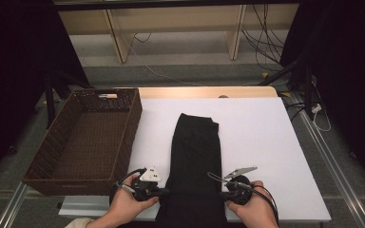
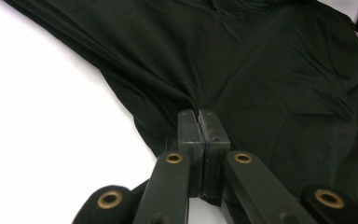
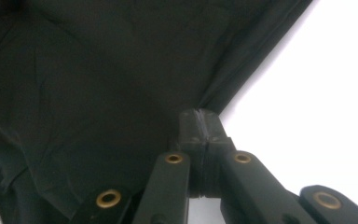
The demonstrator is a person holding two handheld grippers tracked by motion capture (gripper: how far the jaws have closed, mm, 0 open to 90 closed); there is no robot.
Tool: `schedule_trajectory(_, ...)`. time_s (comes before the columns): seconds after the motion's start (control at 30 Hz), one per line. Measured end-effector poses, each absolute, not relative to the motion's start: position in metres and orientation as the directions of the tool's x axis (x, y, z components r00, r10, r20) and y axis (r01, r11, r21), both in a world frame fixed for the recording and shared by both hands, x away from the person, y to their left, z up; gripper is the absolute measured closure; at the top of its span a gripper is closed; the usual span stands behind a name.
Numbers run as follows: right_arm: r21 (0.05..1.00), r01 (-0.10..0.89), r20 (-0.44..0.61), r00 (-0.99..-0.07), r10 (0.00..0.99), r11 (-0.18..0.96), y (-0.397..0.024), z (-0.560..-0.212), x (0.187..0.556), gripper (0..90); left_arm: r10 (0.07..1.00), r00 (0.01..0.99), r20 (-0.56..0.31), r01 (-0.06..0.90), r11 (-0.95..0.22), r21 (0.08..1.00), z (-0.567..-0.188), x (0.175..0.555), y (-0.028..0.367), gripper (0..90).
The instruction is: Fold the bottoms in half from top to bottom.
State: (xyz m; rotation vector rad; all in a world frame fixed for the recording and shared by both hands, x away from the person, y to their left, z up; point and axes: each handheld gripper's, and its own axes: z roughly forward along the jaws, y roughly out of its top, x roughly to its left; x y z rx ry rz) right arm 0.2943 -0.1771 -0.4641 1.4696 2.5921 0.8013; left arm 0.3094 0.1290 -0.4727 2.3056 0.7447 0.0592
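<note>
White sheeting covers the bench [image 1: 266, 142], and low on it both tools are biting cloth. Left hand-held gripper [image 1: 164, 192]: jaws pressed together, pinching a fold at the left edge of the black garment [image 1: 195, 161], the fabric puckering right at the tips in the left gripper view. Right hand-held gripper [image 1: 221, 194]: same story, jaws clamped on the garment's right edge. Between them the garment lies as a long folded strip running away up the bench's middle. Off to the left, a brown wicker basket [image 1: 135, 118] sits just beside the white sheet, well apart from the cloth.
</note>
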Motion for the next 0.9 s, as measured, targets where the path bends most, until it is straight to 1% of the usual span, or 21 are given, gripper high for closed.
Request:
schedule_trajectory(0.2,0.428,0.779,0.212,-0.579,0.787,0.458,-0.177,-0.463,0.281,90.0,0.500,0.847,-0.180,0.489,-0.601,0.632,-0.472,0.297,0.132,87.9)
schedule_trajectory(0.33,0.428,0.779,0.212,-0.579,0.787,0.458,-0.178,-0.462,0.280,89.9,0.490,0.854,-0.176,0.478,-0.602,0.639,-0.471,0.294,0.132,86.7)
schedule_trajectory(0.4,0.443,0.780,0.221,-0.572,0.789,0.441,-0.180,-0.460,0.281,87.4,0.498,0.851,-0.166,0.471,-0.584,0.661,-0.470,0.296,0.132,79.3)
schedule_trajectory(0.43,0.473,0.775,0.225,-0.566,0.793,0.418,-0.182,-0.458,0.283,80.0,0.506,0.848,-0.158,0.466,-0.569,0.678,-0.469,0.299,0.133,68.6)
schedule_trajectory(0.47,0.500,0.766,0.224,-0.566,0.793,0.405,-0.184,-0.458,0.285,74.7,0.521,0.841,-0.144,0.456,-0.540,0.707,-0.467,0.306,0.134,62.6)
schedule_trajectory(0.5,0.527,0.754,0.219,-0.567,0.794,0.393,-0.185,-0.458,0.287,71.6,0.531,0.835,-0.142,0.455,-0.524,0.719,-0.466,0.309,0.133,57.7)
schedule_trajectory(0.53,0.527,0.754,0.219,-0.567,0.794,0.393,-0.185,-0.458,0.287,71.6,0.531,0.835,-0.142,0.455,-0.524,0.719,-0.466,0.309,0.133,53.6)
schedule_trajectory(0.57,0.548,0.743,0.218,-0.570,0.792,0.383,-0.186,-0.458,0.289,68.1,0.537,0.832,-0.141,0.456,-0.515,0.726,-0.466,0.312,0.133,53.6)
schedule_trajectory(0.6,0.573,0.729,0.215,-0.575,0.790,0.375,-0.187,-0.459,0.291,62.6,0.542,0.828,-0.143,0.457,-0.505,0.732,-0.465,0.315,0.132,49.8)
schedule_trajectory(0.63,0.591,0.716,0.211,-0.582,0.786,0.371,-0.188,-0.459,0.294,59.5,0.546,0.824,-0.151,0.462,-0.493,0.737,-0.465,0.318,0.132,46.6)
schedule_trajectory(0.67,0.602,0.704,0.204,-0.591,0.780,0.375,-0.189,-0.460,0.296,56.5,0.552,0.819,-0.156,0.468,-0.484,0.739,-0.465,0.320,0.131,40.0)
schedule_trajectory(0.77,0.628,0.686,0.191,-0.593,0.782,0.367,-0.192,-0.463,0.301,50.8,0.564,0.813,-0.145,0.466,-0.482,0.742,-0.465,0.326,0.130,37.7)
schedule_trajectory(0.87,0.645,0.677,0.186,-0.590,0.786,0.355,-0.194,-0.463,0.308,43.3,0.573,0.809,-0.130,0.461,-0.482,0.745,-0.464,0.335,0.128,35.5)
schedule_trajectory(0.9,0.654,0.673,0.174,-0.579,0.797,0.346,-0.196,-0.462,0.312,38.8,0.576,0.808,-0.125,0.457,-0.479,0.749,-0.461,0.342,0.125,35.3)
